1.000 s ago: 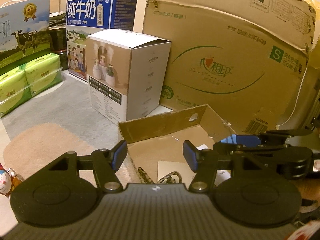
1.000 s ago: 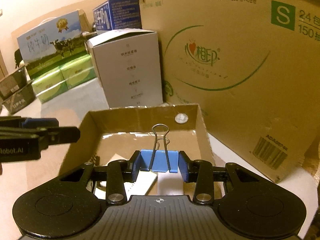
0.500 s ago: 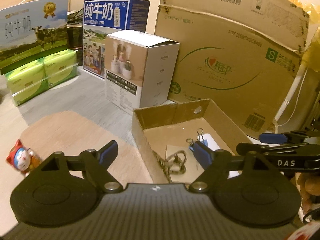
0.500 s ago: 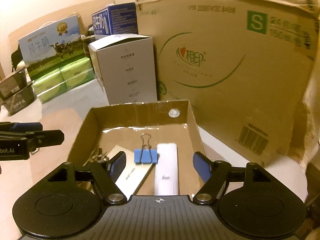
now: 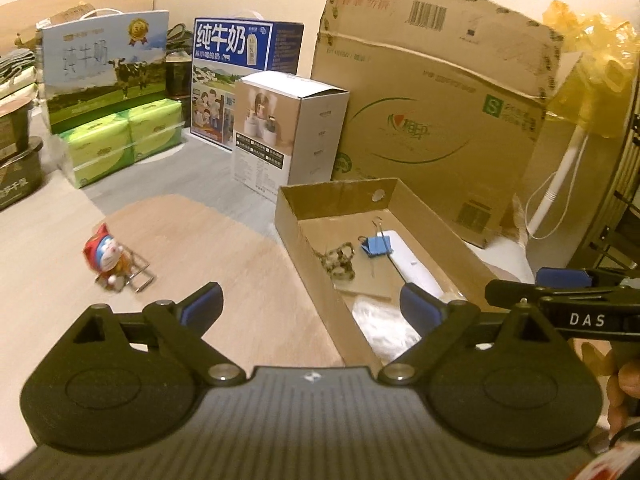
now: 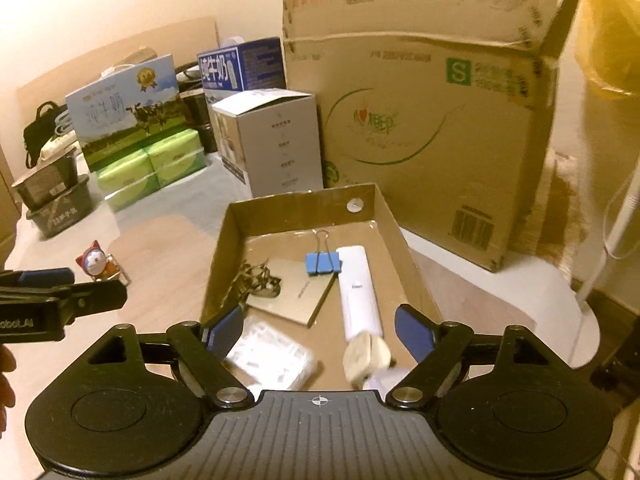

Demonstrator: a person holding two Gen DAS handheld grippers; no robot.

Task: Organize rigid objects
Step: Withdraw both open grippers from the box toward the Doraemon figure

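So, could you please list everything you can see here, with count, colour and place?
cardboard tray: 1, brown, centre of table
binder clip: 1, blue, in tray on the card
card: 1, tan, flat in tray
chain: 1, dark metal, tray's left part
white stick: 1, in tray, right of clip
white packet: 1, tray's near end
cat toy: 1, red and blue, on table left of tray
white box: 1, behind tray
big carton: 1, brown, behind tray
milk boxes: 2, blue, far left
tissue packs: green, below milk boxes
left gripper: black, blue pads, opening, empty
right gripper: same, opening, empty
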